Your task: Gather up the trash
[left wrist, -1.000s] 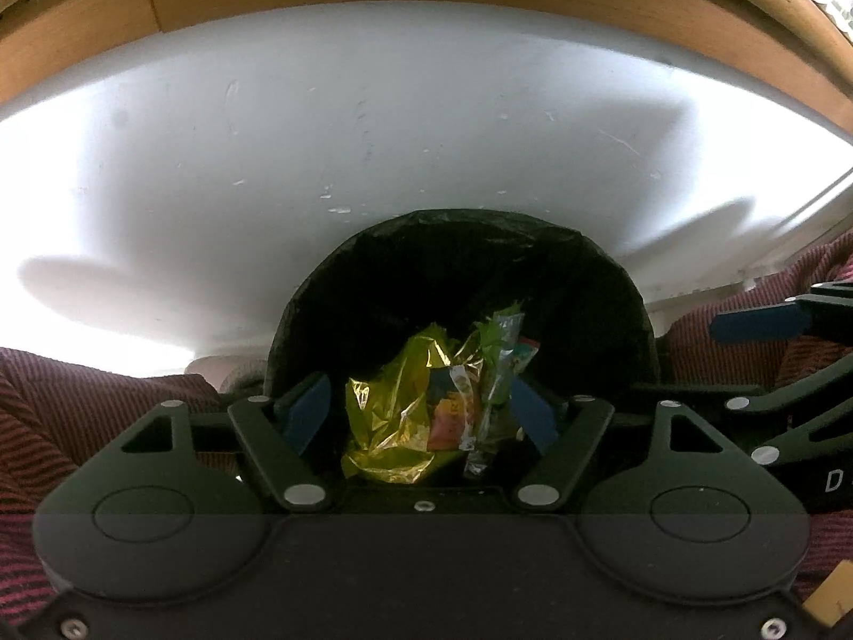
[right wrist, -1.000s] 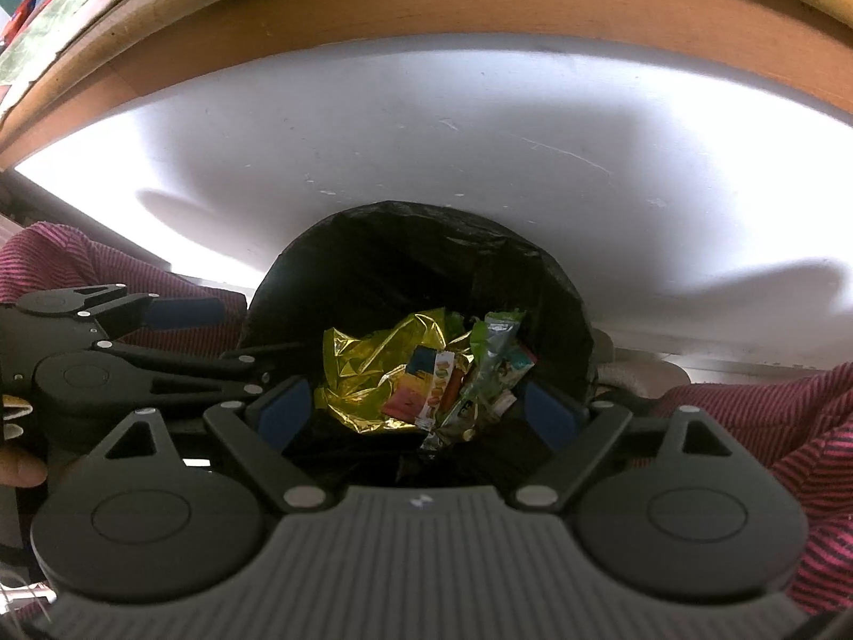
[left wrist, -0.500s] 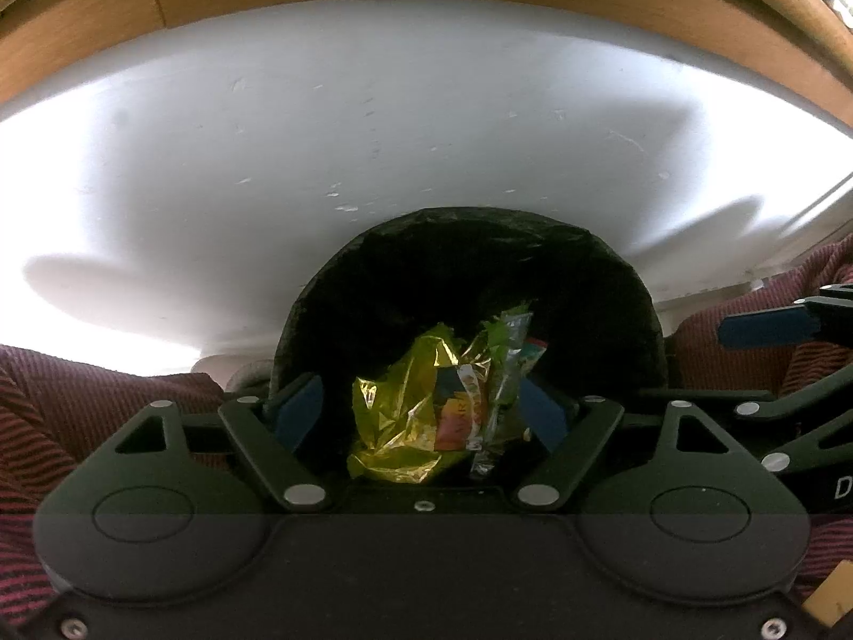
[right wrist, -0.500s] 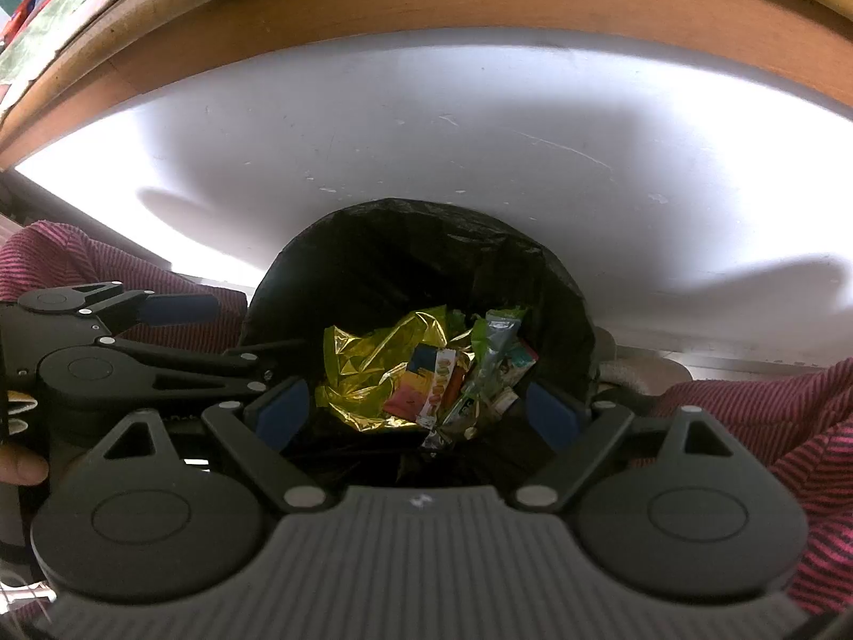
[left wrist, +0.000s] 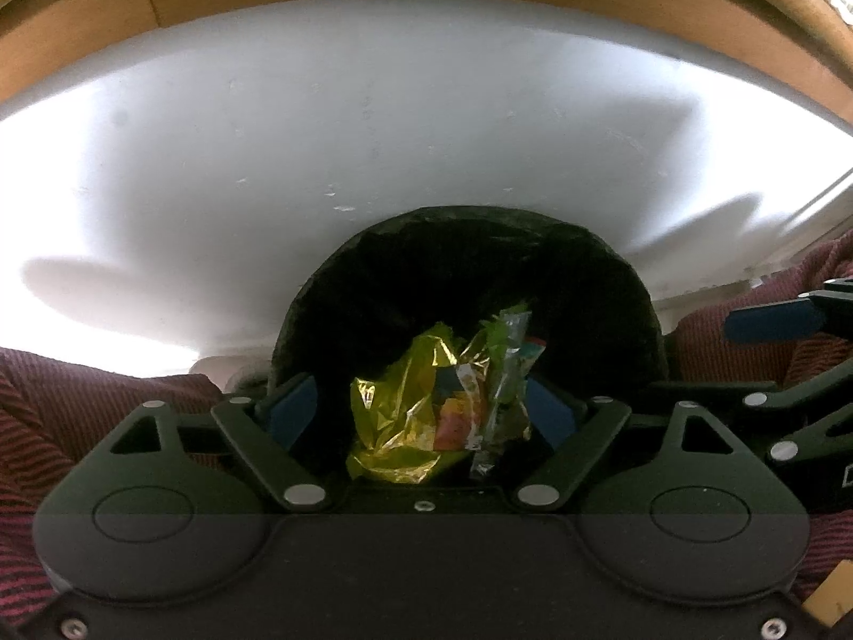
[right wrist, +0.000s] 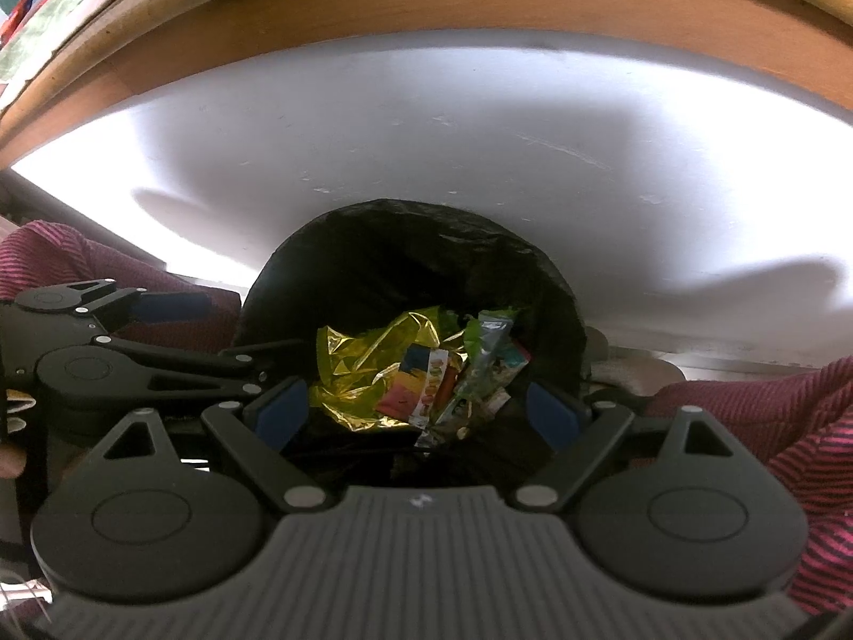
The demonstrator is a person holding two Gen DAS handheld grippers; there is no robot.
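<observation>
- As both grippers point steeply down over the black-lined bin (left wrist: 469,288), the step in hand looks like the release: the trash already lies inside the bin, below the tongs.
- Left gripper (left wrist: 421,410): its jaws are opening, the blue pads standing either side of the bin mouth. The wrappers sit well below them in the bag, and nothing appears pinched.
- Right gripper (right wrist: 418,413): its jaws stand wide apart and empty, with the bin mouth framed between the pads.
- Trash in the bin: a crumpled yellow foil wrapper (left wrist: 394,426), a green sachet (left wrist: 506,352) leaning upright against it, and a small printed packet (right wrist: 421,378) between the 2.
- Next move, as a judgement: lift both tools clear of the rim without snagging the thin liner, then look over the white surface (left wrist: 373,160) for anything left to collect; none shows on it here.
- Right wrist view alone shows the left gripper's linkage from the side at the bin's left edge, and coloured items on a wooden ledge (right wrist: 373,26) at top left.
- Left wrist view alone shows 1 blue finger of the right gripper (left wrist: 773,320) over the maroon striped cloth (left wrist: 80,416).
</observation>
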